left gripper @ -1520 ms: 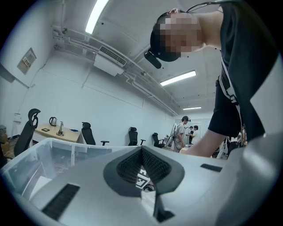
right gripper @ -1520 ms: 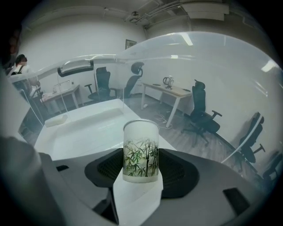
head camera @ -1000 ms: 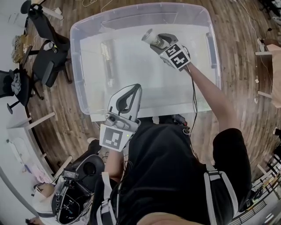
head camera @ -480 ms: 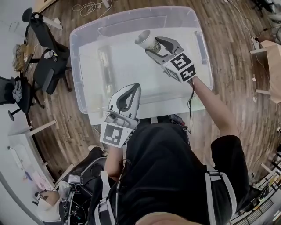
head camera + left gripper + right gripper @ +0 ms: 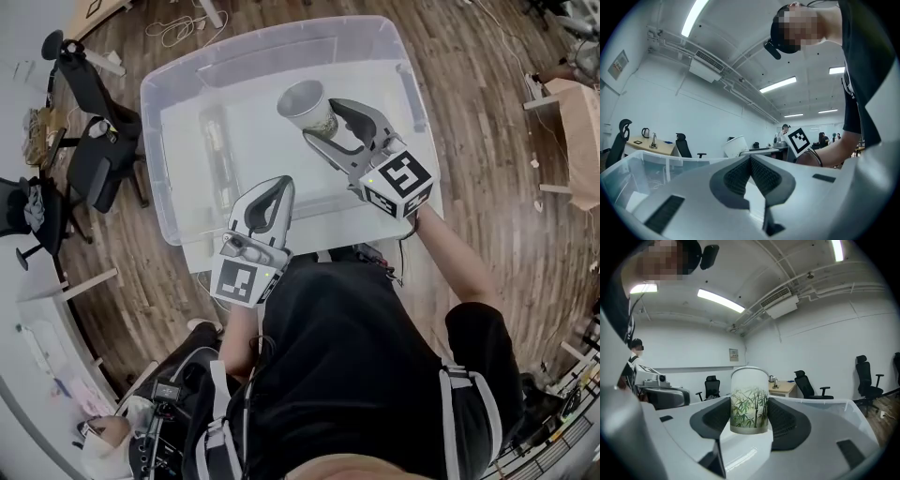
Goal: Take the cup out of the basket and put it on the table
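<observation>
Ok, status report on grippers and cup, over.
Right gripper shut on bamboo-print cup, upright over the clear plastic bin. Left gripper shut, empty, at bin's near edge. Nothing seen blocking.

place: office | evidence: swivel chairs, desk, ceiling strip lights, wood floor

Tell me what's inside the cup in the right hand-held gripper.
From the head view, the cup clamped in the right hand-held gripper shows only bare pale inner wall, no contents. Its deepest part is shadowed; the right gripper view shows only its bamboo-printed outside.
</observation>
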